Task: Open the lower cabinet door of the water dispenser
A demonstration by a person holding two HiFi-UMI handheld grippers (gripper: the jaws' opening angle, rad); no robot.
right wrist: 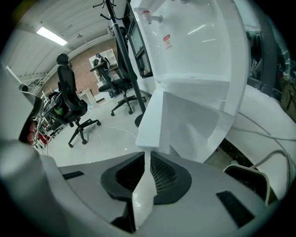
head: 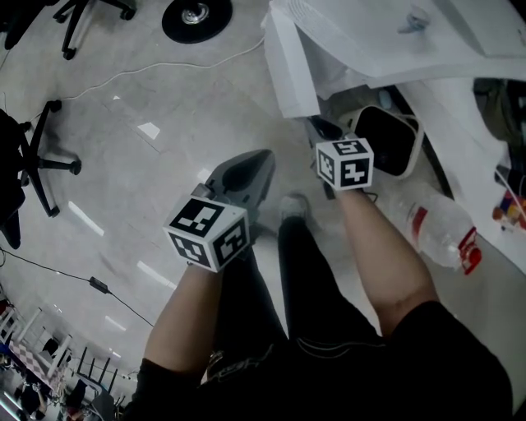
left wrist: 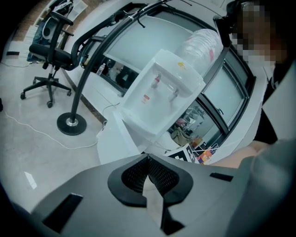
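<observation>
The white water dispenser stands with a bottle on top. Its lower cabinet door hangs swung out to the left, and the dark inside shows behind it. My right gripper points steeply down at the door's lower corner. In the right gripper view the door ends right at this gripper's tips. Only a thin gap shows between the jaws, and I cannot see whether they pinch the door. My left gripper hangs over the floor to the left, apart from the door. Its jaws are shut on nothing.
A clear plastic bottle lies on the floor at the right. A black and white box sits beside the dispenser's base. Office chairs, a round stand base and a floor cable lie to the left. The person's shoe is below the grippers.
</observation>
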